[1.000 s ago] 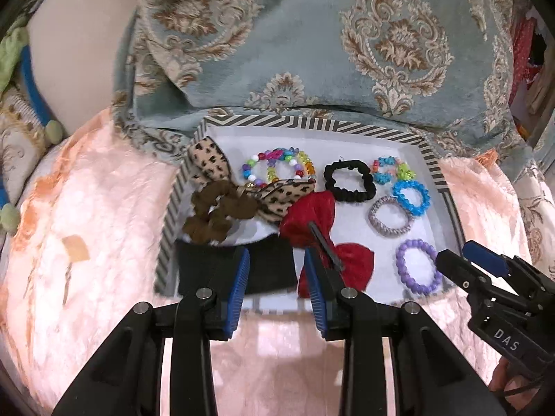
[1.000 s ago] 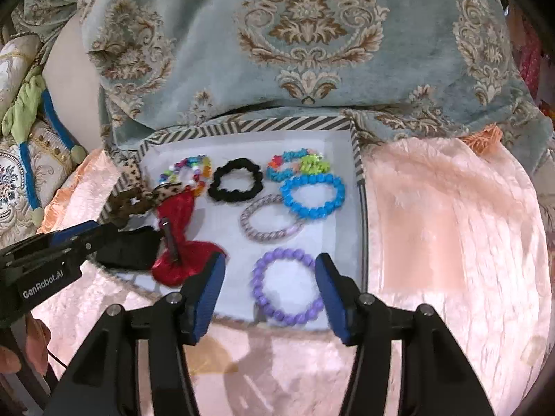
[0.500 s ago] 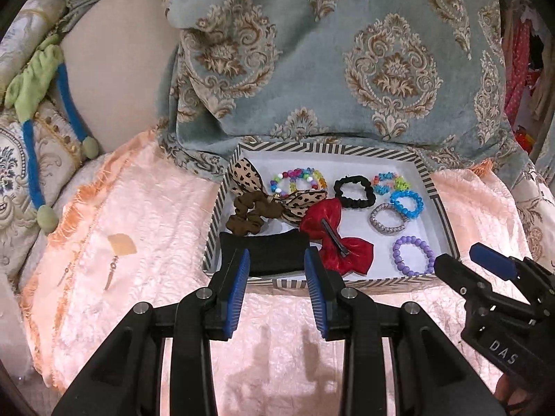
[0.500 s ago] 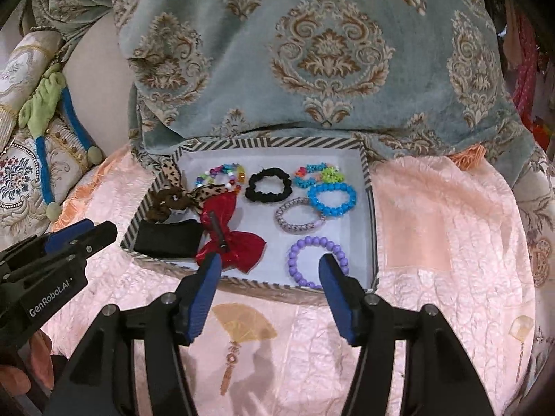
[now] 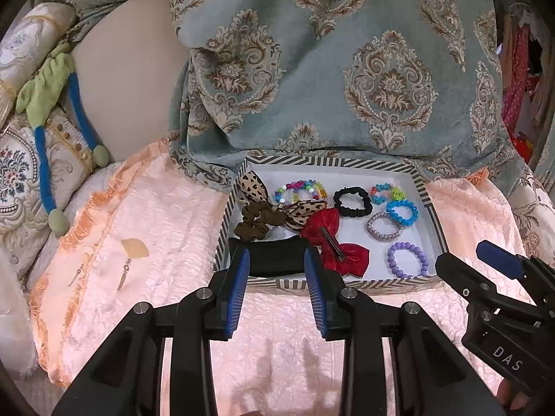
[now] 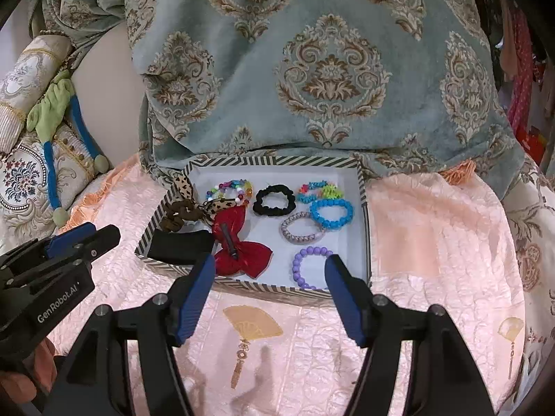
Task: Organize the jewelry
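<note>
A striped-rim tray (image 5: 421, 180) (image 6: 365, 204) lies on a pink bedspread. In it are a red bow clip (image 5: 333, 239) (image 6: 239, 242), a black hair piece (image 5: 274, 254) (image 6: 180, 244), a leopard bow with brown scrunchie (image 5: 267, 208), a black scrunchie (image 6: 272, 201), and purple (image 6: 310, 267), blue (image 6: 331, 213), grey (image 6: 301, 232) and multicoloured bracelets (image 5: 300, 189). My left gripper (image 5: 275, 274) is open and empty, just short of the tray's near edge. My right gripper (image 6: 267, 277) is open and empty, above the tray's near edge.
A teal patterned cushion (image 6: 312, 69) stands right behind the tray. Embroidered pillows and a green-blue cord (image 5: 45, 111) lie at the left. The pink bedspread (image 6: 433, 242) spreads around the tray. Clothes hang at the far right.
Both grippers have pulled back and up from the tray, so it looks smaller and farther away. Both stay open and empty. The items in the tray have not moved.
</note>
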`<state>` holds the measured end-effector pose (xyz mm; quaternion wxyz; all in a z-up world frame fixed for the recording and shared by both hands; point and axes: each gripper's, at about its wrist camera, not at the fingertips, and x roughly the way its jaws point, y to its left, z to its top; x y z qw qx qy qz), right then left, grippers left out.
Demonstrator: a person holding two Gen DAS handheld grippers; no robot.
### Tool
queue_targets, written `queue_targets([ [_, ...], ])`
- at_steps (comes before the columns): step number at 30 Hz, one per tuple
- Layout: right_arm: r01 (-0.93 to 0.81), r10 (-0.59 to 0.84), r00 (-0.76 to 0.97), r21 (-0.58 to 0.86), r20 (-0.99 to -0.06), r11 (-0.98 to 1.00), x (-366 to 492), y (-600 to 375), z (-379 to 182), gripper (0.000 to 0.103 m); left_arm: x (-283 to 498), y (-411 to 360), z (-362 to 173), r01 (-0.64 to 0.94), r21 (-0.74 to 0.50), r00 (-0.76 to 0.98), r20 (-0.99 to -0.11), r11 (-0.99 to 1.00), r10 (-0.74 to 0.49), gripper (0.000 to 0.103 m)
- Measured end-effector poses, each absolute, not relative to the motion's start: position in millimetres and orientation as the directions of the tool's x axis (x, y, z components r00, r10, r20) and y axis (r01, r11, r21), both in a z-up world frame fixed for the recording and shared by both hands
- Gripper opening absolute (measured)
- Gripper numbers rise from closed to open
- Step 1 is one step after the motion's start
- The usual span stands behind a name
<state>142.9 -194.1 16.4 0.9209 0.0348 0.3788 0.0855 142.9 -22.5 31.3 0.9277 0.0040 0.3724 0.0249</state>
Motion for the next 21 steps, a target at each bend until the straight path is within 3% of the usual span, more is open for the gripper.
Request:
queue_targets([
  [21, -0.146, 0.192, 0.688, 0.126, -0.700, 0.981, 139.5, -192.4, 15.8, 0.069, 137.8, -18.9, 35.9, -0.055, 0.027, 0.726, -0.685, 0.998, 0.058, 0.016],
])
